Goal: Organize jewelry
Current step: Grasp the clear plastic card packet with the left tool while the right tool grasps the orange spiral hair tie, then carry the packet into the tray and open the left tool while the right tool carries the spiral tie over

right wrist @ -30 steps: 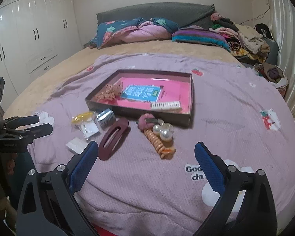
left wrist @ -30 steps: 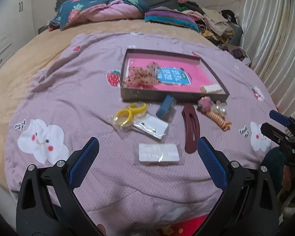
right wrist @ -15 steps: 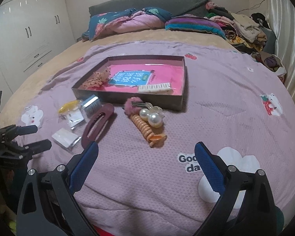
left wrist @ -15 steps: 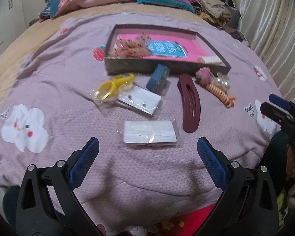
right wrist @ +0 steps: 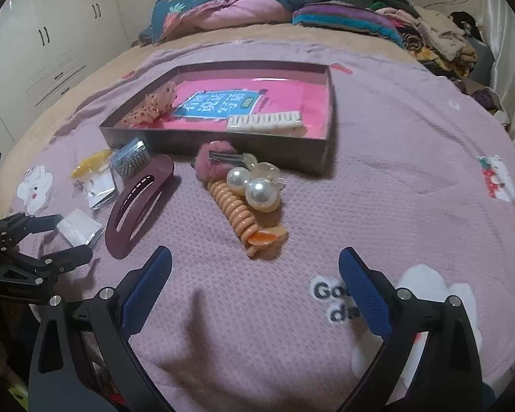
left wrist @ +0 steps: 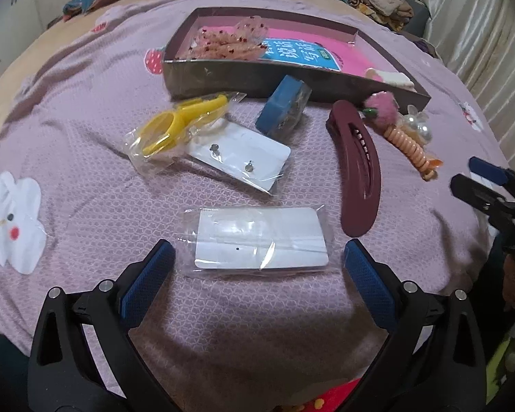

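Note:
My left gripper (left wrist: 257, 257) is open, its blue pads either side of a white card in a clear bag (left wrist: 259, 238) on the purple blanket. Beyond lie an earring card (left wrist: 240, 161), a yellow clip in plastic (left wrist: 175, 127), a blue box (left wrist: 285, 108), a maroon hair clip (left wrist: 358, 168) and an orange coil tie (left wrist: 408, 147). My right gripper (right wrist: 255, 266) is open just short of the orange coil tie (right wrist: 235, 211), pearl bobble (right wrist: 254, 189) and pink pom clip (right wrist: 213, 163). A dark tray (right wrist: 223, 139) with pink lining holds a cream comb clip (right wrist: 264, 122) and a lace scrunchie (right wrist: 154, 106).
Pillows and folded clothes (right wrist: 360, 20) pile up at the bed's head. White wardrobes (right wrist: 34, 44) stand to the left and a curtain (left wrist: 480, 31) hangs on the right. The other gripper (left wrist: 491, 192) shows at the right edge of the left wrist view.
Both grippers have moved forward and down toward the blanket. The left one now straddles the bagged white card; the right one has closed in on the coil tie. Both stay open.

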